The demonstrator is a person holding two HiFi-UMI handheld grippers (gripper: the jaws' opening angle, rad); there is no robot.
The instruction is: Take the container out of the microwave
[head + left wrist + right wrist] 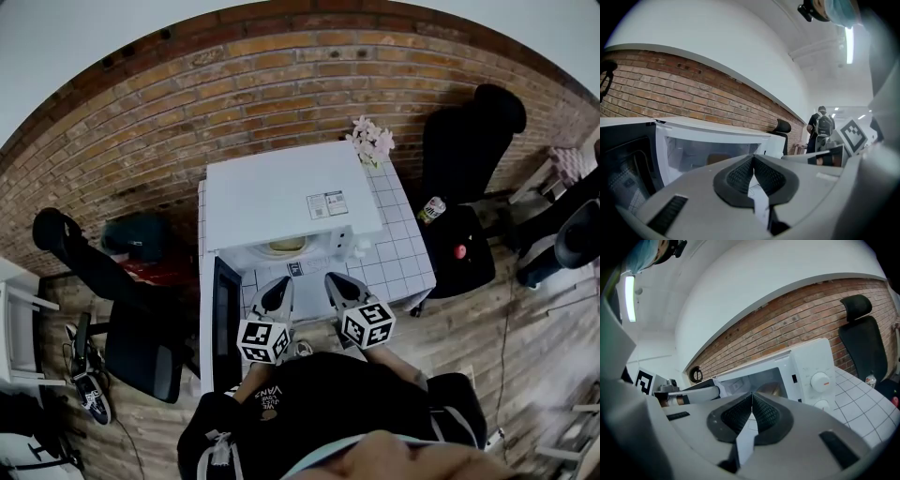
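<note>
A white microwave (281, 192) stands on a white tiled table (403, 248), its dark door (225, 323) swung open to the left. Inside the cavity sits a yellowish container (286, 246), seen dimly as the container (718, 158) in the left gripper view and partly as the container (771, 389) in the right one. My left gripper (281, 285) and right gripper (336, 279) hover side by side just in front of the opening, both pointing into it. The left gripper (753, 161) is shut and empty. The right gripper (752, 398) is also shut with nothing between its pads.
The microwave's dial (820, 379) is right of the cavity. Pink flowers (372, 141) stand at the table's back right. A bottle (431, 208) and a black stool (464, 248) are to the right, and black chairs (141, 328) on both sides. A brick wall (187, 103) runs behind.
</note>
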